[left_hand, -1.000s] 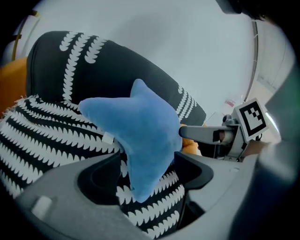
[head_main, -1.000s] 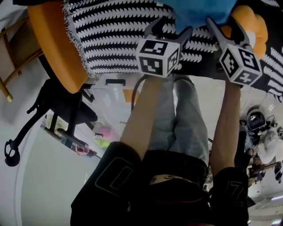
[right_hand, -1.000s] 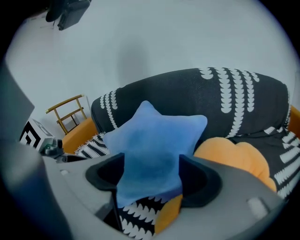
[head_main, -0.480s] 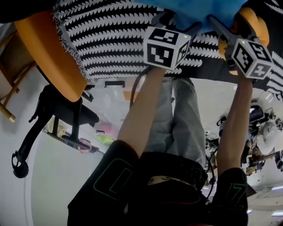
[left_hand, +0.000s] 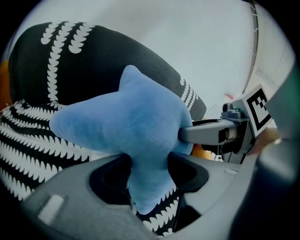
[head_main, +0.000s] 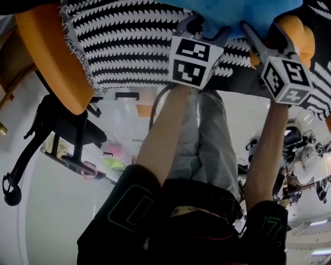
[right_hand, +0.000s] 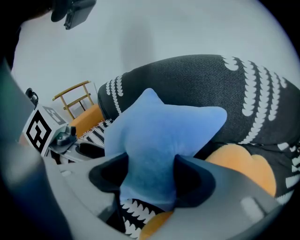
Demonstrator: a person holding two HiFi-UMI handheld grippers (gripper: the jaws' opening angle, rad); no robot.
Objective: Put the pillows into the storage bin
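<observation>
A blue star-shaped pillow (head_main: 232, 14) lies at the top of the head view on a black-and-white patterned cover (head_main: 129, 46). My left gripper (head_main: 204, 27) and right gripper (head_main: 261, 31) each grasp one arm of it. In the left gripper view the jaws are closing, and one blue arm (left_hand: 147, 187) is squeezed between the pads of the left gripper (left_hand: 149, 176). In the right gripper view another arm (right_hand: 150, 183) is pinched in the closing jaws of the right gripper (right_hand: 149, 176). An orange pillow (right_hand: 243, 166) lies just beside it, and a dark patterned pillow (right_hand: 211, 89) sits behind.
A large orange cushion (head_main: 49, 57) lies at the left and another orange pillow (head_main: 297, 31) at the top right. A black office chair base (head_main: 57, 134) stands on the floor at the left. A wooden chair (right_hand: 77, 96) shows in the right gripper view. The person's legs fill the middle.
Both grippers have pushed a little further onto the blue pillow and their jaws have narrowed around its arms. The orange cushion and the patterned cover have slid slightly left in view.
</observation>
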